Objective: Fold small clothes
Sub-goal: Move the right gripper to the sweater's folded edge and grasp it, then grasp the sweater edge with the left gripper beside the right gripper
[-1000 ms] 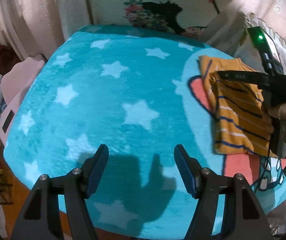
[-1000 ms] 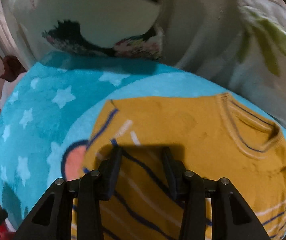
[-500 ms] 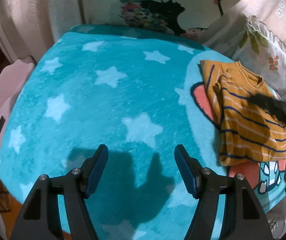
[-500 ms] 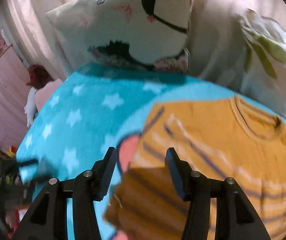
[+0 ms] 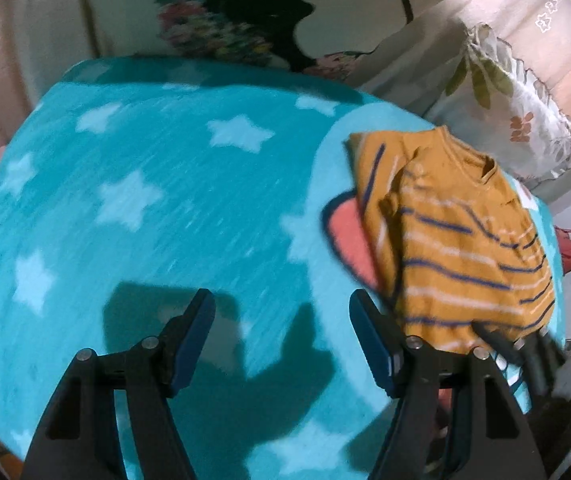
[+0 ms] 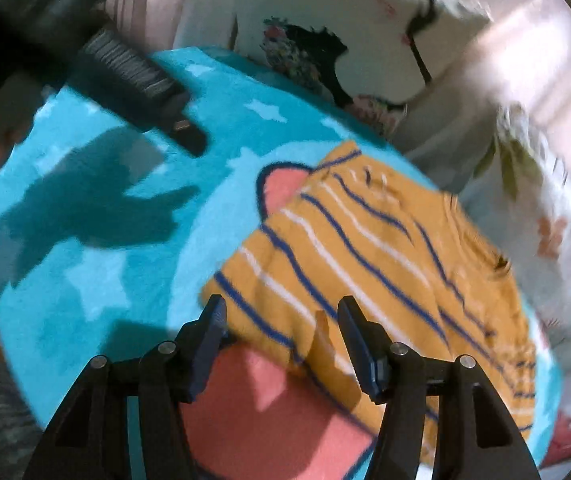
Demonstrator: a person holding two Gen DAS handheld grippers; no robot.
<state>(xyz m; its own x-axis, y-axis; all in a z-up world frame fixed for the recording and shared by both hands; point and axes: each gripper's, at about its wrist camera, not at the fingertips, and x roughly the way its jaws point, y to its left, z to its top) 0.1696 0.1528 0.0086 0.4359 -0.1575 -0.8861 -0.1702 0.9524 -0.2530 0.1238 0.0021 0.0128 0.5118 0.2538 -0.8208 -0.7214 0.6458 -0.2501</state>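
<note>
Left gripper (image 5: 281, 312): fingers spread wide, holding nothing, above the bare star blanket (image 5: 133, 200).
Blanket: turquoise with pale stars, covering the bed.
Striped shirt (image 5: 457, 236): mustard with blue and white stripes, folded, lying on the blanket's right side near the pillows (image 5: 517, 120).
Right gripper (image 6: 281, 316): fingers apart, empty, just over the shirt's near edge.

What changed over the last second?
The right claw drew back from over the shirt to its near edge, jaws open and holding nothing. The left claw stayed open over the blanket. The shirt stays folded in place.
</note>
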